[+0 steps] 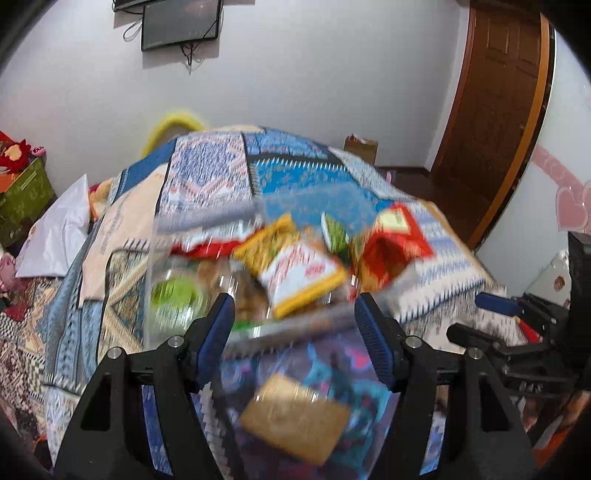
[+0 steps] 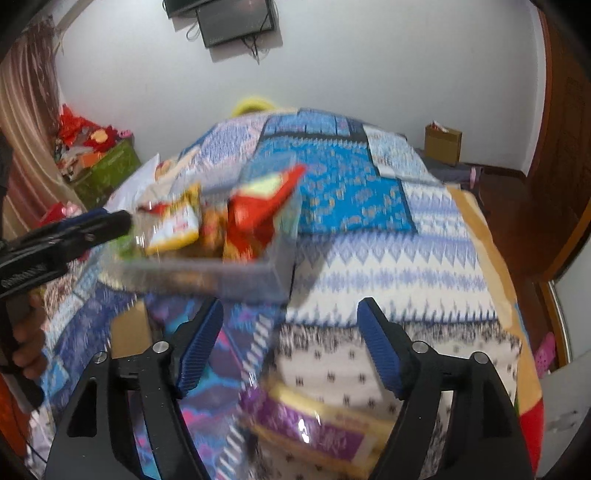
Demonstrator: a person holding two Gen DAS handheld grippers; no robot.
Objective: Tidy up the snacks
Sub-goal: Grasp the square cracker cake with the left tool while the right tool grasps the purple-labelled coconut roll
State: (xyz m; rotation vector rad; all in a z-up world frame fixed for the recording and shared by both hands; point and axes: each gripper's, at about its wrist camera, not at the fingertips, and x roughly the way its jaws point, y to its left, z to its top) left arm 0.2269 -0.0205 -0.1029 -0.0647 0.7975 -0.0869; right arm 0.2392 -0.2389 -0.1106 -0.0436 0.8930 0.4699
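Clear plastic bin (image 1: 192,221) of snacks is seen mid-frame on the bed (image 2: 388,258); both hand-held grippers, left (image 1: 294,310) and right (image 2: 290,317), are spread wide, empty.

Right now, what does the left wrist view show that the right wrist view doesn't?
Left wrist only: a tan biscuit packet lying below the left hand-held gripper, whose jaws stand open and empty.

Right wrist only: a purple and yellow packet on the bedspread by the open right hand-held gripper, and a brown striped curtain at the left.

Both: the clear bin of snacks, including the red packet, the wall screen, and motion blur.
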